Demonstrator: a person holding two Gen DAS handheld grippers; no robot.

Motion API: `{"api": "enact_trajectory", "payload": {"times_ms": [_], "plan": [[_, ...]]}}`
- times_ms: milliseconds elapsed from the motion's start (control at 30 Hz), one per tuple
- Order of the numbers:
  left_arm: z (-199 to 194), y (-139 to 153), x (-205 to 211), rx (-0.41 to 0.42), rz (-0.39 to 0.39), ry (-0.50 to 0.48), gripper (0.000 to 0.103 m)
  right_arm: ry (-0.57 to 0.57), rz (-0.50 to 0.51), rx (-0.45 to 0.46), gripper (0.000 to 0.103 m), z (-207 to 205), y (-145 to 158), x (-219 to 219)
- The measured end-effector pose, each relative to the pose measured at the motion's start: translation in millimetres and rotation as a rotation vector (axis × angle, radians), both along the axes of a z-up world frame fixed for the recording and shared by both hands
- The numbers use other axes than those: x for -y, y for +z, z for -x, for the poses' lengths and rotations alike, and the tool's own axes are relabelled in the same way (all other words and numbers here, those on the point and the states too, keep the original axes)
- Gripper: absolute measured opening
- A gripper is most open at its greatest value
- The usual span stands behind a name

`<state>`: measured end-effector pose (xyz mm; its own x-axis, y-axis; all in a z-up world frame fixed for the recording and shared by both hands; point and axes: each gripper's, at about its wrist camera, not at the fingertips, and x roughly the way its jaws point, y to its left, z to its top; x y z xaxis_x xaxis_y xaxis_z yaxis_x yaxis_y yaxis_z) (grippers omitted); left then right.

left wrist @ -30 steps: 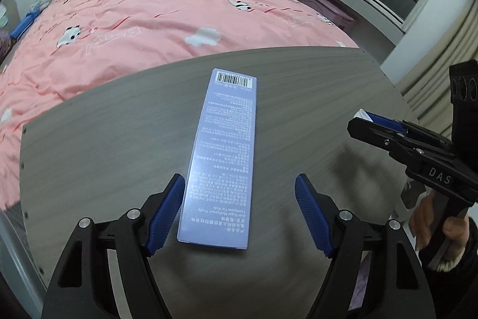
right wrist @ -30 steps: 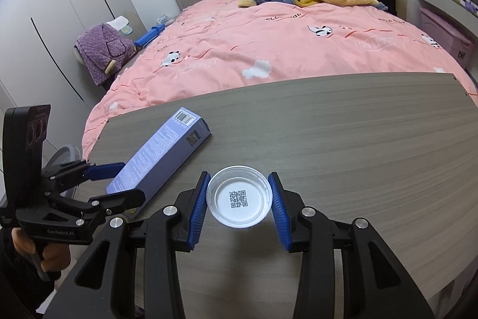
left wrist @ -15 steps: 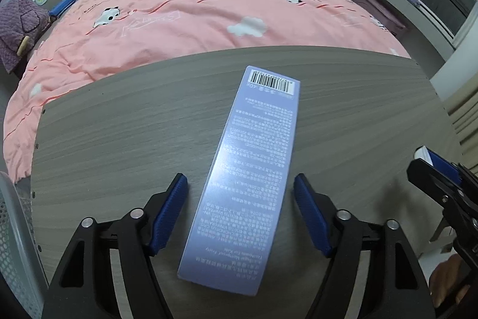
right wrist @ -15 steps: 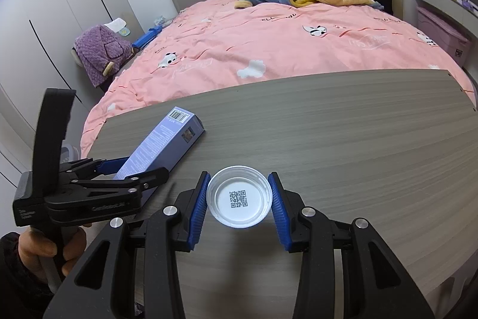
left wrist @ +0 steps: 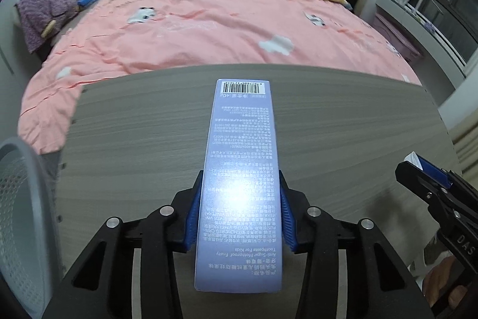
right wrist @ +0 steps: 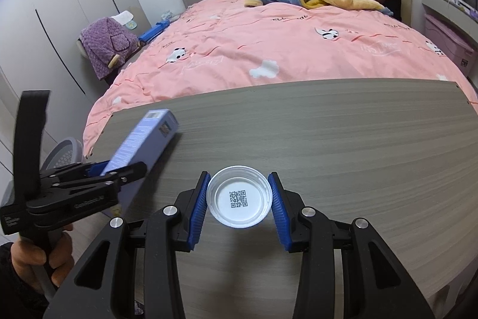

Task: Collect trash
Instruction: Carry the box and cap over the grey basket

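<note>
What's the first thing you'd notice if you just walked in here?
The big pink bed behind the grey table. Next, the long purple box pinched in the left gripper above the table, and the white lid with a QR code squeezed in the right gripper.

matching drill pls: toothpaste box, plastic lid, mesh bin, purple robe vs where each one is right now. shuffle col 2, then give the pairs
Column 1
1. toothpaste box
2. plastic lid
3. mesh bin
4. purple robe

Column 2
A. beside the bed's left side, near the wardrobe
B. clamped in the left gripper, far end raised off the table
C. past the table's left edge, lower than the tabletop
D. between the fingers of the right gripper, open side up

Pairs: 1-B, 2-D, 3-C, 4-A
</note>
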<state>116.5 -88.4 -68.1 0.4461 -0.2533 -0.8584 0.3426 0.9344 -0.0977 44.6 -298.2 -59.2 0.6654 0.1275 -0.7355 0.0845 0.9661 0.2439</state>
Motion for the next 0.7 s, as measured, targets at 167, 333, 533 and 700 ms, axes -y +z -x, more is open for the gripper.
{"api": "enact_trajectory", "payload": {"times_ms": [167, 333, 533, 700], "plan": [[10, 13, -41, 0.049, -0.014, 0.080, 0.043, 0.064, 0.002, -0.006, 0.040, -14, -1, -30], [20, 28, -87, 0.098, -0.015, 0.175, 0.043, 0.143, 0.008, -0.007, 0.039, -29, 2, -68], [33, 38, -144, 0.149, -0.045, 0.293, 0.043, 0.253, 0.013, 0.011, 0.039, -50, 11, -123], [39, 39, -193, 0.164, -0.071, 0.402, 0.043, 0.363, 0.017, 0.029, 0.039, -66, 19, -176]]}}
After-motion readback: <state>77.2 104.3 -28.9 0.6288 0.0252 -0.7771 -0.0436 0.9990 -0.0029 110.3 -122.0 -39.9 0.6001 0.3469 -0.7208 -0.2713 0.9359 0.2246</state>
